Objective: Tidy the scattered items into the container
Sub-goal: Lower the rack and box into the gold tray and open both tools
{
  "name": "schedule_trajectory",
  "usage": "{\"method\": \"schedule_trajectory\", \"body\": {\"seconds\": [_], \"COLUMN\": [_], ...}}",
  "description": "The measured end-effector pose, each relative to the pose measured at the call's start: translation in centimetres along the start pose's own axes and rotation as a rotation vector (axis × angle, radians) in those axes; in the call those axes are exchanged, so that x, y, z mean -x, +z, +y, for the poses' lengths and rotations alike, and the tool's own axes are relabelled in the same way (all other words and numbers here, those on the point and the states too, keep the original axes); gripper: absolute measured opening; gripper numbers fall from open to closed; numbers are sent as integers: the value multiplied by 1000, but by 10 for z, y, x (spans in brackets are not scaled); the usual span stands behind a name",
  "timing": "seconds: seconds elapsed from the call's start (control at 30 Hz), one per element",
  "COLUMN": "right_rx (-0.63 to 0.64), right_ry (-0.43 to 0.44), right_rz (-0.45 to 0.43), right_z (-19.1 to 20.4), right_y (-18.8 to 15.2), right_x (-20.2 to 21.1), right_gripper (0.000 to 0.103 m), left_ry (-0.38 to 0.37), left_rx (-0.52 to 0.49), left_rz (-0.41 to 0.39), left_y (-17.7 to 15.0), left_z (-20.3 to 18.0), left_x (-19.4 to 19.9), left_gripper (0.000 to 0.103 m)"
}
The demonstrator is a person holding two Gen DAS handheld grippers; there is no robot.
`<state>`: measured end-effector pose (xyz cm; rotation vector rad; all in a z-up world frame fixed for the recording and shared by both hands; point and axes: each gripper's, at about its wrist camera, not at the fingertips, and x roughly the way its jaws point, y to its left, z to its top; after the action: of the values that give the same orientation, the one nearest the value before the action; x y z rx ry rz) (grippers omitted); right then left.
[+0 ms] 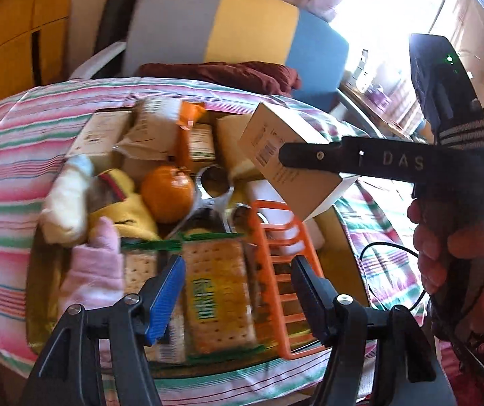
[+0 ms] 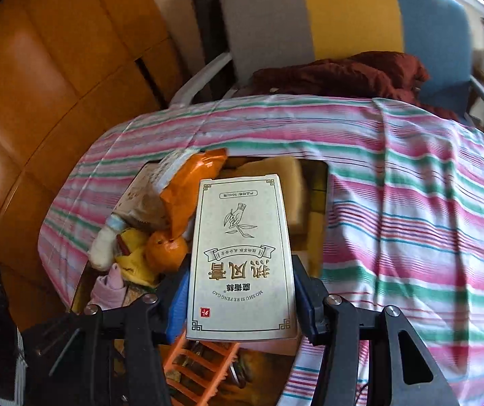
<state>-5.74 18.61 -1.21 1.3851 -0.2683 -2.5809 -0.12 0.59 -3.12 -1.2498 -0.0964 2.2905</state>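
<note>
A yellow container (image 1: 335,233) on the striped cloth holds many items: an orange (image 1: 167,191), a cracker pack (image 1: 218,291), an orange plastic rack (image 1: 282,270), socks and boxes. My left gripper (image 1: 238,277) is open and empty, just above the cracker pack. My right gripper (image 2: 240,291) is shut on a cream box with Chinese print (image 2: 242,253), held above the container (image 2: 316,230). In the left wrist view the box (image 1: 289,155) hangs over the container's right side, clamped by a right finger (image 1: 360,159).
A pink, green and white striped cloth (image 2: 411,220) covers the table. A chair with grey, yellow and blue back (image 2: 343,13) and a maroon cloth (image 2: 343,74) stands behind. A black cable (image 1: 387,247) lies right of the container.
</note>
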Motion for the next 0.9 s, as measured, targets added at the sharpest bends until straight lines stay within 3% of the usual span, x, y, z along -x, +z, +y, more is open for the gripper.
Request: {"method": "schedule_trajectory", "body": {"seconds": [0.17, 0.23, 0.37, 0.5, 0.6, 0.77, 0.87, 0.9], "right_rx": [162, 139, 27, 28, 81, 265, 412, 449], "right_ry": [60, -2, -18, -34, 18, 169, 90, 41], "right_rz": [67, 56, -25, -47, 10, 163, 224, 218], "right_z": [23, 15, -8, -12, -4, 40, 62, 65], "right_y": [15, 20, 12, -12, -31, -59, -75, -77], "right_x": [-24, -27, 0, 25, 33, 20, 0, -6], "right_gripper": [55, 62, 61, 44, 33, 32, 32, 25], "left_ry": [-4, 3, 19, 17, 44, 79, 89, 88], "left_rx": [16, 1, -3, 37, 59, 127, 129, 129], "left_rz": [-9, -11, -26, -47, -67, -99, -105, -100], "left_y": [-1, -1, -6, -7, -6, -5, -7, -8], "left_z": [6, 6, 10, 18, 23, 38, 40, 40], "left_x": [2, 5, 10, 13, 16, 23, 26, 26], "left_gripper": [66, 66, 65, 65, 65, 65, 65, 65]}}
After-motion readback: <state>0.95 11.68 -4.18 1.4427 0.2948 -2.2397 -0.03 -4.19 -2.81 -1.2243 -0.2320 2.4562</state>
